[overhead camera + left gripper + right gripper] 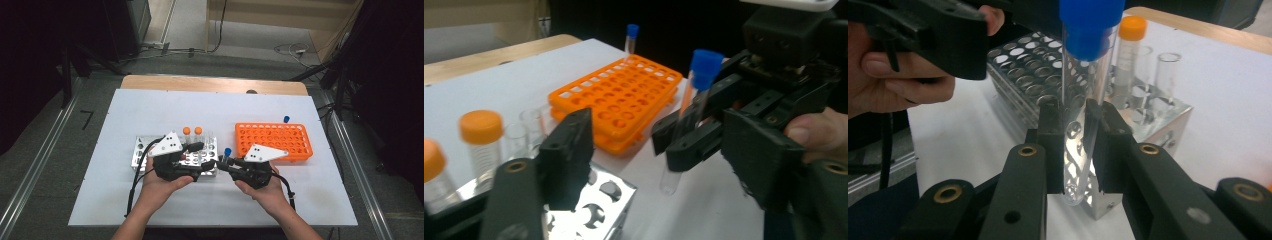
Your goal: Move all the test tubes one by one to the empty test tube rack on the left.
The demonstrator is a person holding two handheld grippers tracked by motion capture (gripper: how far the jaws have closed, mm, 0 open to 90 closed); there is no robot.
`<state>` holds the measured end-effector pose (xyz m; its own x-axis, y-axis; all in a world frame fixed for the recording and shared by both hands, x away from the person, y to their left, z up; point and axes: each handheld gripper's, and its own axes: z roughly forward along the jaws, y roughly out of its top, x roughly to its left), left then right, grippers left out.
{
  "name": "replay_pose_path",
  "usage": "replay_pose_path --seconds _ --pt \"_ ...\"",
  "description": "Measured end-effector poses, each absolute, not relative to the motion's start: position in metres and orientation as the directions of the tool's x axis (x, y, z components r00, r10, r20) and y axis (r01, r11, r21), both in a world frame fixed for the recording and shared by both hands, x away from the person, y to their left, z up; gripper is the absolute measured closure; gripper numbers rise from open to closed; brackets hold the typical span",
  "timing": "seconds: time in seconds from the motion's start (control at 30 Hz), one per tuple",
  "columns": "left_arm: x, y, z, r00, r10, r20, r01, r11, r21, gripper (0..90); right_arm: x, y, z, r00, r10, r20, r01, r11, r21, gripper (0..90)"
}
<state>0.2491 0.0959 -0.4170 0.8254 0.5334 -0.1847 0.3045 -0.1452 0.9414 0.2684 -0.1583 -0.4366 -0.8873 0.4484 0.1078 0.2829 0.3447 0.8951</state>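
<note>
High view showed a white table with a metal rack at the person's left and an orange rack at the right, well apart; the two hands came in from the bottom edge, each bearing a black gripper. The right gripper pointed toward the metal rack and its jaws were clenched on a clear tube with a blue cap, which stood upright in the gap between the two racks, above the table and in no rack. Right gripper view set that tube squarely between the two black jaws, pads pressed on its glass on both sides, its rounded bottom hanging free below them, the metal rack just behind it; two clear open tubes and an orange-capped tube stood at that rack's far end. The left gripper lay over the near end of the metal rack; its jaws stood partly apart with nothing pressed between them, so it was released. Left gripper view looked across that rack to the right gripper and its tube; two orange-capped tubes stood in the metal rack at the left. A second blue-capped tube stood at the far corner of the orange rack; the same tube appeared at that rack's back edge in the high view.
</note>
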Motion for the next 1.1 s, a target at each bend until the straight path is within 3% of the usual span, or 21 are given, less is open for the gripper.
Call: replay_pose_path --seconds 0.47,0.7,1.1 --pt "0.245 0.079 -0.420 0.881 0.443 -0.170 0.275 -0.185 0.944 73.8 0.256 -0.141 -0.440 -0.919 0.380 0.109 0.263 0.381 0.887 74.9" --pt "0.245 0.080 -0.419 0.876 0.462 -0.137 0.251 -0.195 0.948 77.4 0.258 -0.142 -0.440 -0.920 0.373 0.121 0.270 0.378 0.886 73.3" --pt "0.257 0.114 -0.412 0.801 0.581 -0.141 0.258 -0.122 0.958 77.4 0.271 -0.156 -0.440 -0.912 0.390 0.126 0.276 0.356 0.893 23.2"
